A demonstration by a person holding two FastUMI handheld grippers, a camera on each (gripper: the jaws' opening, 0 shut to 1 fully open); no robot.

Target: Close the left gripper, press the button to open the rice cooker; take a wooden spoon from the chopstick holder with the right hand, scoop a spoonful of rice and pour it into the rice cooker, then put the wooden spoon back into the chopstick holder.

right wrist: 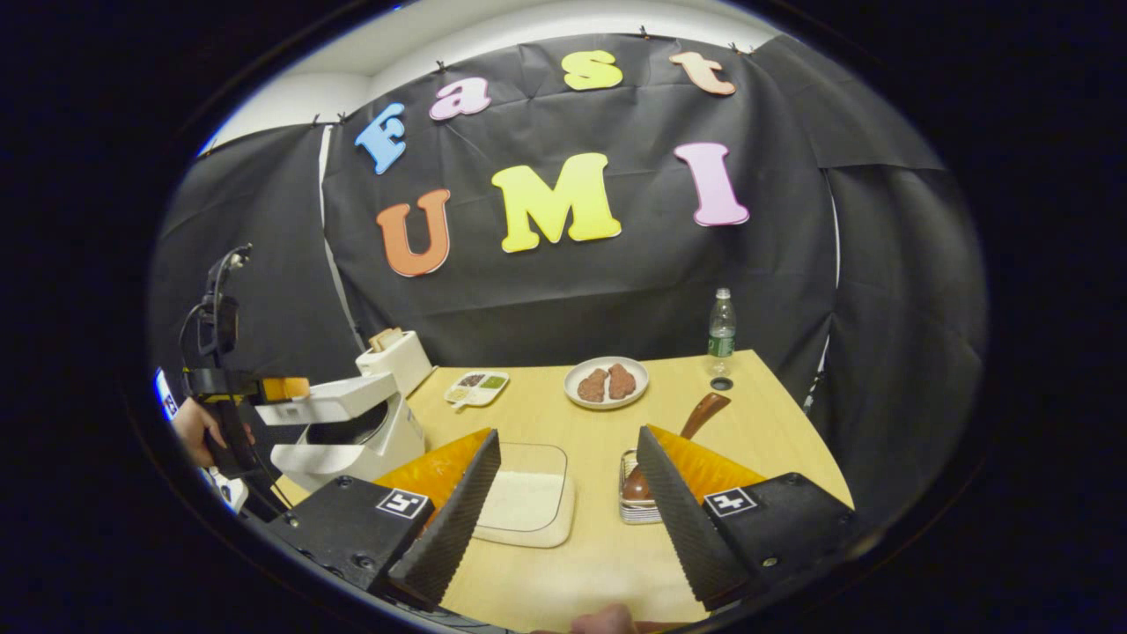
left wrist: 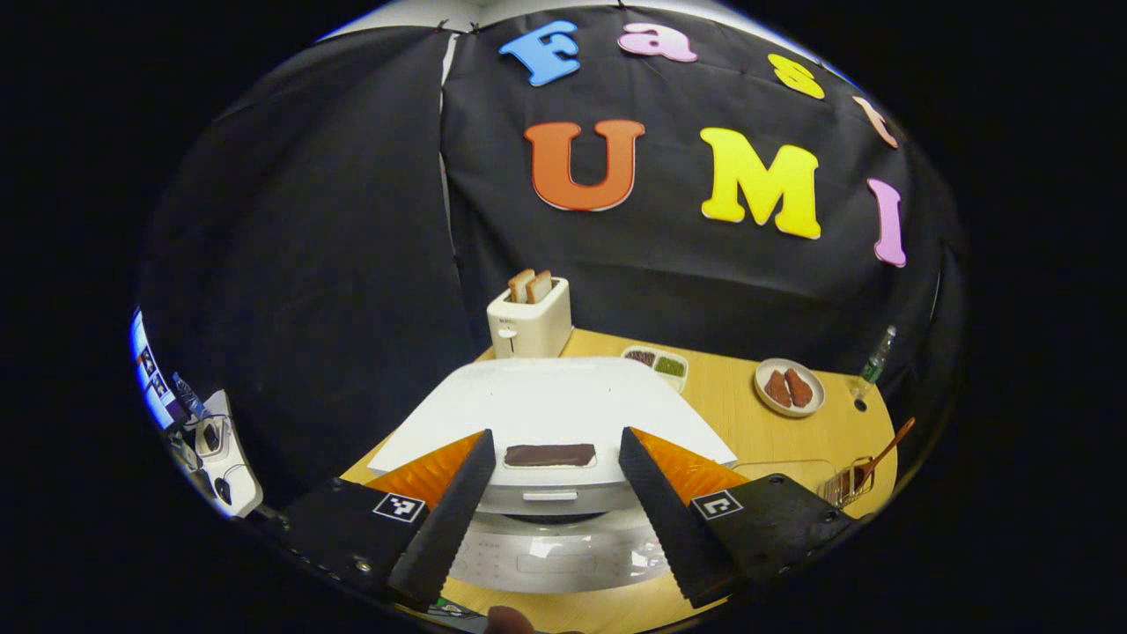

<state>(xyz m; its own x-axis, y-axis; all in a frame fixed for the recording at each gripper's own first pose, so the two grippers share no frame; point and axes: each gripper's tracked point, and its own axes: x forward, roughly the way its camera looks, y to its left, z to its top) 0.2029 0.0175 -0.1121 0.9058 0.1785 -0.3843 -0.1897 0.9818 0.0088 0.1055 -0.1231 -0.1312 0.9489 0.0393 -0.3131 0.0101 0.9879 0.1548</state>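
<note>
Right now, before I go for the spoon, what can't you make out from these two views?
- Cooker pot: right gripper view, lid hides the inside.
- Spoon bowl: right gripper view, behind the right jaw and holder.
- Holder: left gripper view, squeezed at the edge, too small.
- Rice tray: near corner behind the left jaw.

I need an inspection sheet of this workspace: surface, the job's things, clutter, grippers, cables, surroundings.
Surface: wooden table.
Job's things: white rice cooker, lid raised partway in the right gripper view; wooden spoon standing in the chopstick holder; clear rice container beside it.
Clutter: toaster with bread, sauce dish, plate with two brown pieces, water bottle.
Grippers: left gripper open, over the cooker; right gripper open, empty, above the table.
Cables: one on the left gripper's rig.
Surroundings: black cloth wall.
</note>
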